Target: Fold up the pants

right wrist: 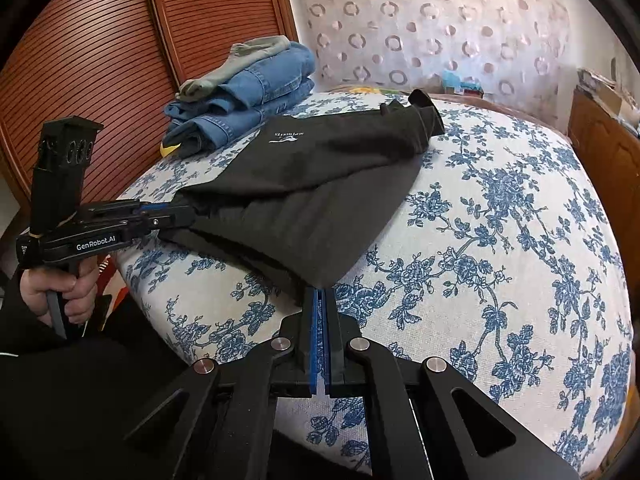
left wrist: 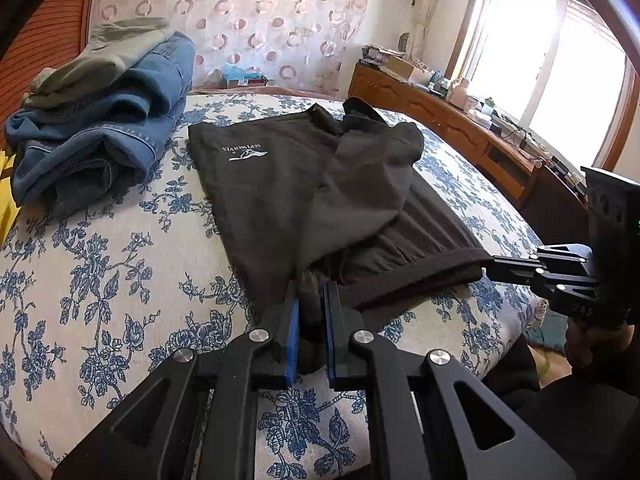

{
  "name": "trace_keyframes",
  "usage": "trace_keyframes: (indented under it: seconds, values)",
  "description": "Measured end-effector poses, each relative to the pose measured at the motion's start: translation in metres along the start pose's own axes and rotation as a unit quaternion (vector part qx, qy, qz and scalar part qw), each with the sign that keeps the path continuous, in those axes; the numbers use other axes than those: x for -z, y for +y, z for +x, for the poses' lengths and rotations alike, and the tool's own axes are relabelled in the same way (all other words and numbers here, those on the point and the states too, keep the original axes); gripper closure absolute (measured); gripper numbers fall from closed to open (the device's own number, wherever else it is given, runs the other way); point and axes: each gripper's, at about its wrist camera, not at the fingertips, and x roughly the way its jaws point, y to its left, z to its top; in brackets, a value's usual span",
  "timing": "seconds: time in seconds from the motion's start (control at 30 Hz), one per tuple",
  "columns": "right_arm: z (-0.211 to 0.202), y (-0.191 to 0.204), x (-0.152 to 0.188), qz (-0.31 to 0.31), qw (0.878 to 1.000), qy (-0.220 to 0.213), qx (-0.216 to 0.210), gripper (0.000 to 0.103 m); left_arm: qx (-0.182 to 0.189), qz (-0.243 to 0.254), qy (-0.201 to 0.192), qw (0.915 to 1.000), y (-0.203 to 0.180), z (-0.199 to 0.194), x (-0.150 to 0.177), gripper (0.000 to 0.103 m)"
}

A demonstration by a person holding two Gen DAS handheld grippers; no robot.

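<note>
Black fabric covers the middle of the bed point(right wrist: 500, 208): the pants point(left wrist: 296, 184) lie partly folded on the blue-flowered cover, a white printed logo point(left wrist: 245, 153) showing on the upper layer, the waistband end toward the near edge of the mattress.

The left gripper point(left wrist: 311, 316) has its blue-padded jaws drawn in on a bunched fold of the dark cloth at the near edge — the fabric fills the narrow gap between the pads. In the right wrist view the same tool point(right wrist: 176, 216) reaches in from the left, held by a hand point(right wrist: 64, 292) around its handle, its tip touching the pants' corner.

The right gripper point(right wrist: 321, 308) has its jaws pressed together, pads meeting with almost no gap, at the nearest corner of the pants; from the left wrist view its tip point(left wrist: 494, 266) meets the ribbed band — it pinches the hem there.

Behind the pants, a stack of folded jeans point(left wrist: 100, 132) with a grey garment point(left wrist: 108, 56) on top sits near the wooden slatted doors point(right wrist: 100, 60).
</note>
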Motion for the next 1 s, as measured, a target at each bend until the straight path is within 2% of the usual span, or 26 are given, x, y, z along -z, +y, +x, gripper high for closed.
trace_keyframes:
  seconds: [0.17, 0.4, 0.5, 0.57, 0.67, 0.73, 0.77, 0.8, 1.0]
  values:
    - [-0.002, 0.000, -0.002, 0.002, 1.000, 0.000, -0.005, 0.102, -0.009, -0.001, 0.004, 0.9999, 0.001, 0.000, -0.001, 0.092]
    - [-0.021, -0.009, -0.011, 0.008, 0.999, -0.028, 0.023, 0.099, -0.011, -0.002, -0.003, 0.9999, 0.000, -0.008, -0.002, 0.076]
    - [-0.020, -0.015, -0.021, 0.009, 0.998, -0.037, 0.044, 0.093, -0.011, -0.002, -0.006, 0.9999, 0.000, -0.010, -0.005, 0.072]
    - [-0.015, -0.018, -0.027, 0.010, 0.998, -0.042, 0.055, 0.082, -0.013, -0.001, -0.008, 0.9999, -0.001, -0.010, -0.007, 0.072]
    - [0.000, -0.020, -0.035, 0.014, 0.997, -0.039, 0.067, 0.078, -0.009, 0.001, -0.013, 0.9999, 0.000, -0.008, -0.009, 0.072]
    - [0.012, -0.021, -0.039, 0.017, 0.997, -0.035, 0.071, 0.077, -0.005, -0.001, -0.006, 1.0000, 0.003, -0.003, -0.009, 0.077]
    - [0.017, -0.021, -0.040, 0.018, 0.997, -0.033, 0.072, 0.077, -0.006, 0.000, -0.002, 1.0000, 0.003, -0.001, -0.008, 0.088]
    - [0.023, -0.023, -0.042, 0.020, 0.997, -0.030, 0.074, 0.077, -0.007, 0.002, -0.001, 1.0000, 0.003, -0.001, -0.008, 0.095]
    - [0.035, -0.024, -0.049, 0.012, 0.996, -0.026, 0.080, 0.077, -0.013, 0.008, -0.008, 0.9998, -0.003, -0.023, -0.005, 0.095]
